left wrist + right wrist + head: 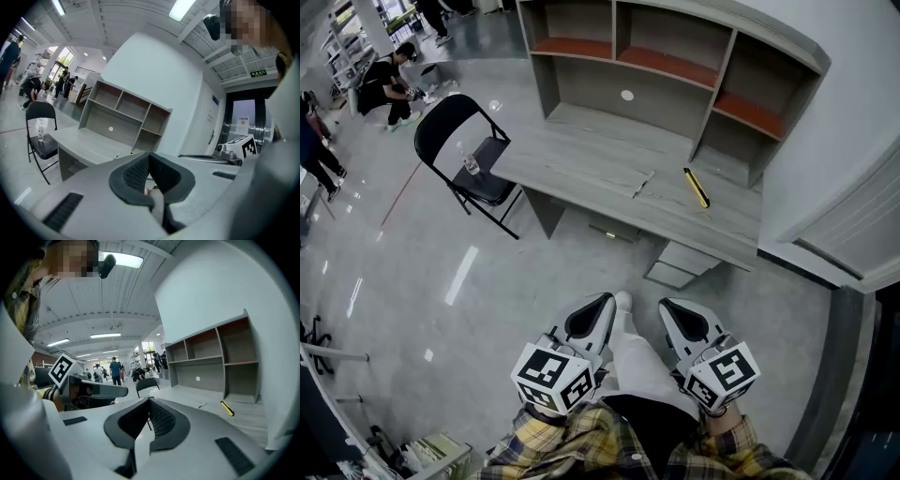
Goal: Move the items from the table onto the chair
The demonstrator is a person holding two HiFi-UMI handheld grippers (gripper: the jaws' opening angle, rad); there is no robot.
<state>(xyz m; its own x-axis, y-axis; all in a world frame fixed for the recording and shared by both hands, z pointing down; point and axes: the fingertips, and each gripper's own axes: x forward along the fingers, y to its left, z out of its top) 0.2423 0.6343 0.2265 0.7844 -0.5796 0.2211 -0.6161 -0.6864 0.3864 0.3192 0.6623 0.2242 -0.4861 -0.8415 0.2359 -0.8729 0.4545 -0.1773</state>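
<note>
Left gripper [604,302] and right gripper [668,307] are held low, well apart from the desk [581,141], jaws closed on nothing. A yellow cutter [697,187] and a slim grey item [643,184], possibly a pen, lie on the desk. A bottle [471,162] stands on the chair [492,183]. Jaws should be opened before the cutter is reached, and it should be gripped across its narrow body.

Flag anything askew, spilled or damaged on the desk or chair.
Nothing stands out: the bottle stands upright on the chair, and the yellow tool and slim grey item lie flat on the desk.
</note>
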